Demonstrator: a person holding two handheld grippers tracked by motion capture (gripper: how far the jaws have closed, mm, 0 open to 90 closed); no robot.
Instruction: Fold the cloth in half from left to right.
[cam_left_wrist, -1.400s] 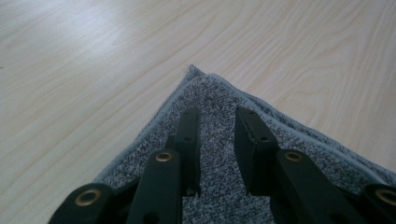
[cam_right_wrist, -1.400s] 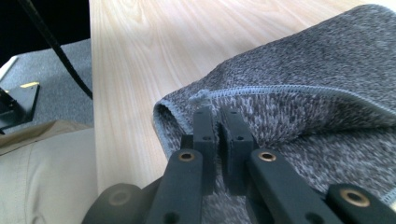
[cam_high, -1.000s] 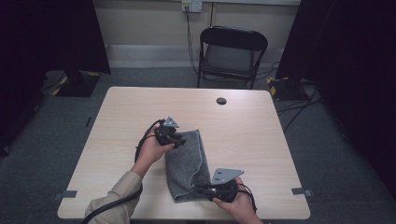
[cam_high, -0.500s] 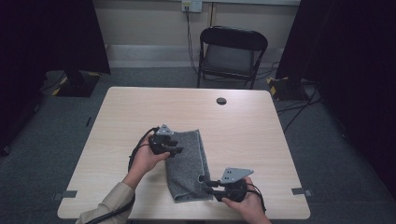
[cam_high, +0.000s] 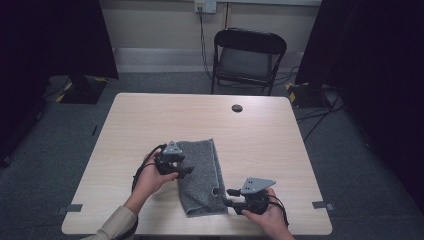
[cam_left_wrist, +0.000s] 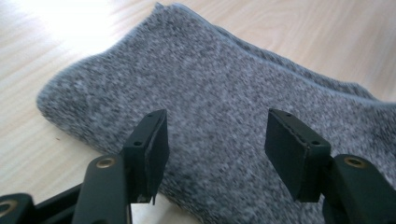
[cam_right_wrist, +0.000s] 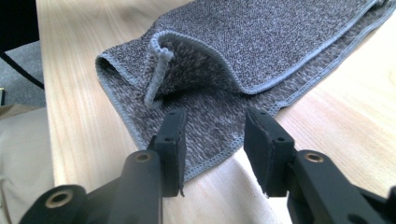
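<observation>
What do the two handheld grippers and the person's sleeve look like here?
Both the left gripper and right gripper are black, with flat rectangular jaws, brass-coloured pivot pins, a grey three-cornered top plate and a trailing black cable. The sleeve is beige.

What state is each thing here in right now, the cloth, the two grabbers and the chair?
Towel: folded, flat on the table, one near corner curled up.
Left gripper: jaws open over the towel, just been opening.
Right gripper: jaws open at the towel's edge, just been opening.
Chair: unfolded, empty.
</observation>
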